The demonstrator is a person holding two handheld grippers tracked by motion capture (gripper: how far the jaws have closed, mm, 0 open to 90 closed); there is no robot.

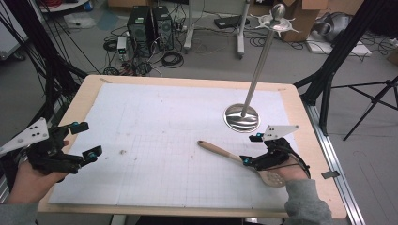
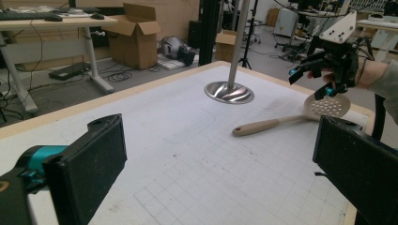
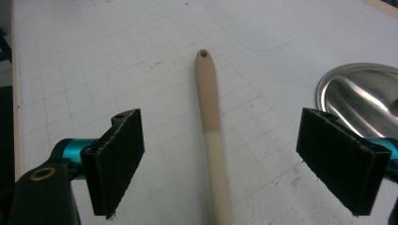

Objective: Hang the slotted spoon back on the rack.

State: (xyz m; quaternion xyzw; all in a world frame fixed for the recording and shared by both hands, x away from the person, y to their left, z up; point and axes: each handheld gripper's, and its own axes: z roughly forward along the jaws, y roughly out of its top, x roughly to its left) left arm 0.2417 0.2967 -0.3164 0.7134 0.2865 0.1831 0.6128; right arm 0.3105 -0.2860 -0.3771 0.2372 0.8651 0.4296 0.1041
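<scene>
Slotted spatula (image 3: 212, 126) between the right hand-held gripper's (image 3: 219, 161) wide-apart jaws.

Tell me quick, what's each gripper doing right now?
Left gripper: open, holding nothing.
Right gripper: open, jaws either side of the slotted spatula handle, not gripping.

Wide bare counter (image 1: 155, 154) between the left claw (image 1: 86, 139) and the slotted spatula (image 1: 225, 153), open passage across the middle, steel stand (image 1: 256, 70) (round base, tall pole) blocking the far right, just beyond the right claw (image 1: 251, 149).
</scene>
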